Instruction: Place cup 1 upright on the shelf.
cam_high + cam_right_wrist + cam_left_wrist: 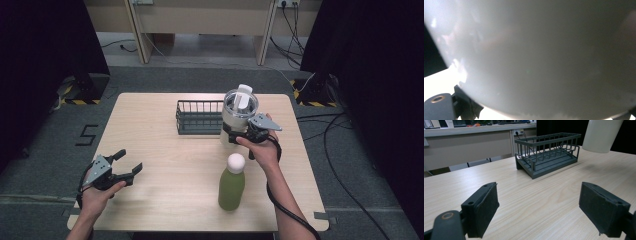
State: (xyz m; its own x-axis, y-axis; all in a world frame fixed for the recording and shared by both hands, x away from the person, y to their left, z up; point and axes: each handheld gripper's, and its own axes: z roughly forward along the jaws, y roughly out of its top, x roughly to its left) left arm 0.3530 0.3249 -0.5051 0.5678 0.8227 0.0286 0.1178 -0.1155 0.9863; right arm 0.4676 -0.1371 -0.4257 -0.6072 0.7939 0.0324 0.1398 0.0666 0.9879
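Note:
A white tumbler point(236, 116) with a clear lid and white flip cap is lifted off the table beside a dark wire basket point(199, 117). My right gripper point(243, 135) is shut on the tumbler's lower body; its pale wall point(544, 55) sits pressed close between the jaws. The tumbler's base point(600, 136) hangs above the wood at the upper right of the left gripper view, past the basket point(547, 153). A green bottle point(232, 183) with a white round cap stands upright near the front. My left gripper point(128, 162) is open over the table's front left, its pads point(482, 207) wide apart with nothing between.
The wooden table point(155, 145) has bare room in its middle and left. Black curtains hang at both sides, with cables on the floor at right point(340, 145). A wooden bench point(200, 20) stands beyond the far edge.

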